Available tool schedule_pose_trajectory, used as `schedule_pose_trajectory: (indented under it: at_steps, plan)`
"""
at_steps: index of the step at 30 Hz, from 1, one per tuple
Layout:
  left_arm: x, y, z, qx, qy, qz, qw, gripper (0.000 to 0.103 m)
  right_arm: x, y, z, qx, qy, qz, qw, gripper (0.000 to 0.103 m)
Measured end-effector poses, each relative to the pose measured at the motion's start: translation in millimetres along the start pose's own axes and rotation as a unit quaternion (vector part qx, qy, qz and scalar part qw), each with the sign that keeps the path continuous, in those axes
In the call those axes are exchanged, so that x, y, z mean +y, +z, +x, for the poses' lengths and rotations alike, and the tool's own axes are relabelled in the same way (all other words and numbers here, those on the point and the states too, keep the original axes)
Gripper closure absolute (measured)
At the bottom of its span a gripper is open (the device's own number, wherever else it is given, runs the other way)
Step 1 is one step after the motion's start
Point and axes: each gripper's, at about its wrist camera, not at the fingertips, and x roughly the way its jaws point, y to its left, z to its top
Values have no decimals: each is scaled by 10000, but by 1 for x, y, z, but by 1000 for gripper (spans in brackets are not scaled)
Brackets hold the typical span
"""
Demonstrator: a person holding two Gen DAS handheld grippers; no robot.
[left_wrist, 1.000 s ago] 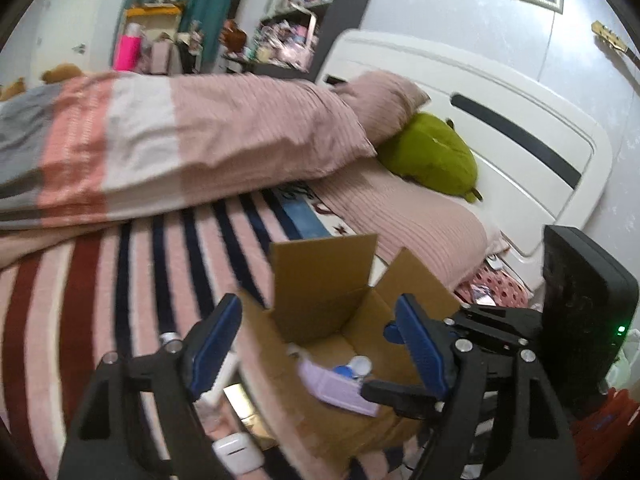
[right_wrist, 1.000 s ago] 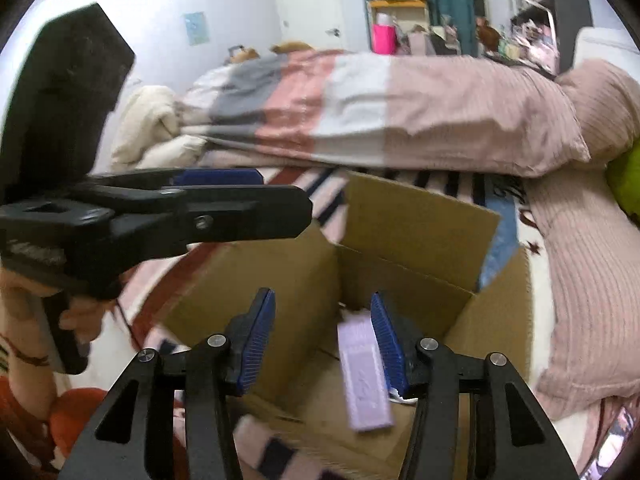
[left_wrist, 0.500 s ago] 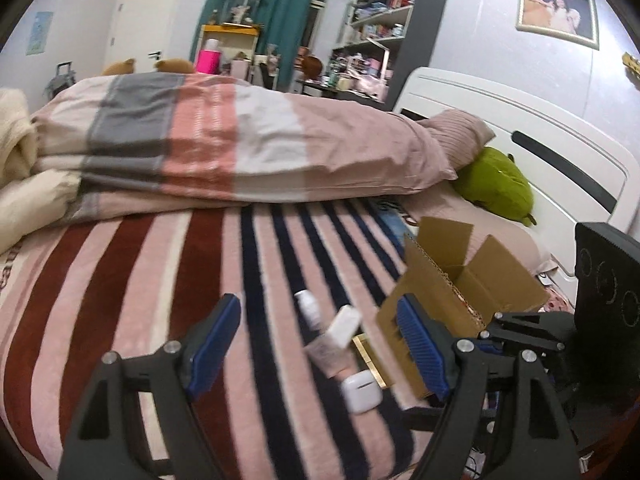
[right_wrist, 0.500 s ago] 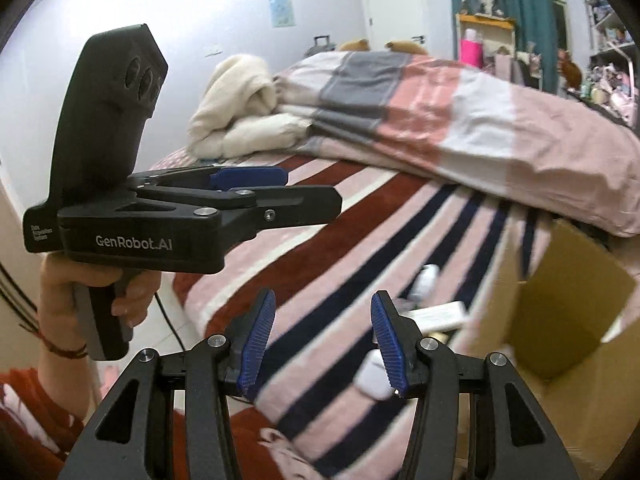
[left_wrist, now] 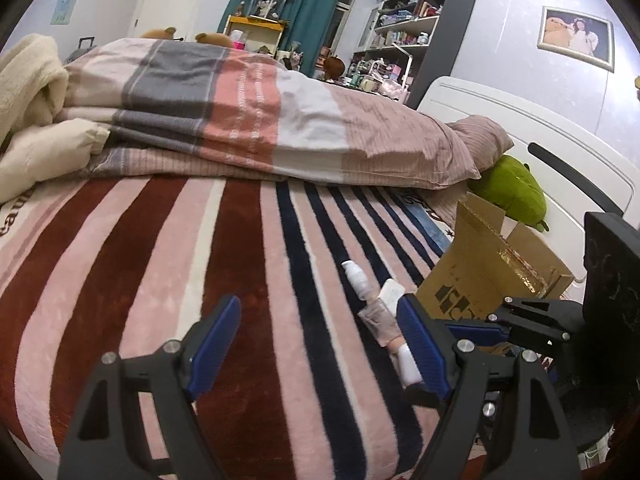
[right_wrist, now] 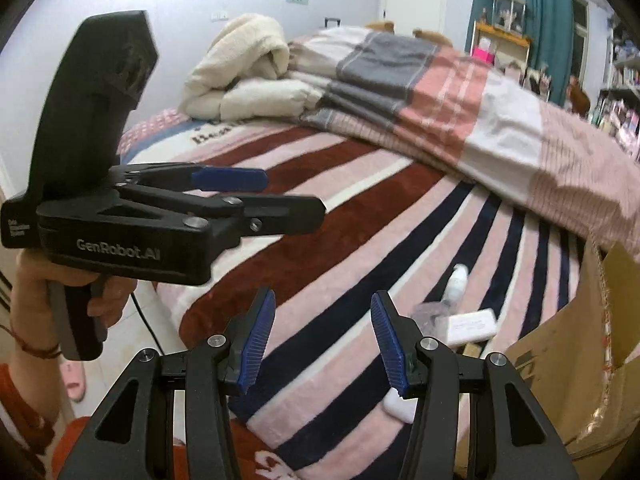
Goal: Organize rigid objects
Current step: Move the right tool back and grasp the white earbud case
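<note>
Left gripper (left_wrist: 320, 344) wide open, nothing in it, above the striped blanket (left_wrist: 160, 280) on the bed. Right gripper (right_wrist: 324, 340) also open w/ nothing between its blue pads (right_wrist: 256, 340). Small white bottle (left_wrist: 356, 278), flat white box (left_wrist: 390, 292) and clear pinkish tube (left_wrist: 378, 322) lie close together on the blanket, just beside the cardboard box (left_wrist: 480, 276). White case (right_wrist: 400, 408) lies nearer the bed edge, partly hidden behind right gripper's finger.
</note>
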Motion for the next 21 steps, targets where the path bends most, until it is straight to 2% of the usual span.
schedule_pose_trajectory:
  at_steps: [7,11,13,14,21]
  plan:
    - [17,-18,14,72,-44,-159,9998,25,-22,-20,26,430,-226,503,9976,57]
    - [23,-24,26,151,-145,-267,9994,25,-49,-43,35,686,-279,1122,9909,56]
    - [25,-24,31,199,-165,-311,9992,25,-59,-53,34,650,-247,1482,9865,49]
    - [26,-25,33,215,-172,-320,9991,25,-61,-58,34,653,-334,1555,9851,46]
    - [27,-28,35,230,-231,-319,9990,24,-64,-72,45,841,-892,1616,9792,46]
